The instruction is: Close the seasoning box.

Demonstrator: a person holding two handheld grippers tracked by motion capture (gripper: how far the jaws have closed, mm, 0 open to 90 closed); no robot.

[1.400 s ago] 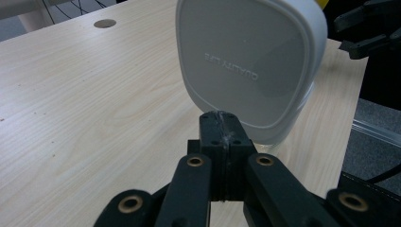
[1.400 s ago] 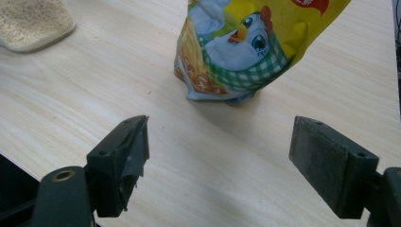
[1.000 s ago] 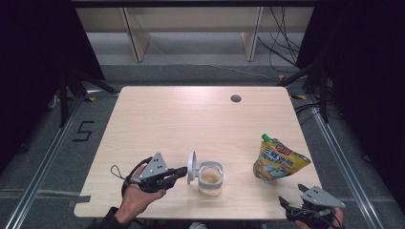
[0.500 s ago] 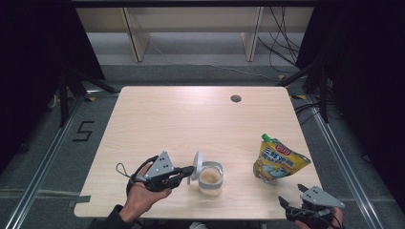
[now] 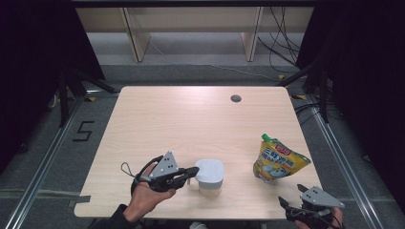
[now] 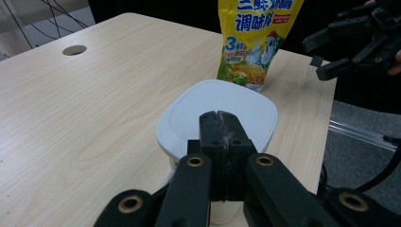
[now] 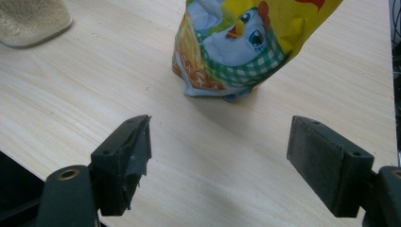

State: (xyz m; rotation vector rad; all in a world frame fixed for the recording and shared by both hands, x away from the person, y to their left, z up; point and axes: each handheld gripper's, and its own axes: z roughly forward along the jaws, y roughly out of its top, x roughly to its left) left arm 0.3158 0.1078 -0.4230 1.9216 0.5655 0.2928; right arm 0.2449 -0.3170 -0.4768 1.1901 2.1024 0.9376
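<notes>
Since a second ago the lid has swung from upright beside the jar to flat on top of it: white, rounded-square container (image 5: pixel 209 176) now capped, sitting at 6 o'clock on the table (image 5: pixel 191 124). Left gripper (image 5: pixel 192 171) at its 9 o'clock, jaws pressed together, tips at the lid's edge. Yellow seasoning pouch (image 5: pixel 277 160) stands at its 3 o'clock; right gripper (image 5: pixel 292 196), jaws apart, holds nothing.

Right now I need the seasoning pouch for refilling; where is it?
The seasoning pouch stands near the table's front right edge in the high view, right of the white-lidded jar.
</notes>
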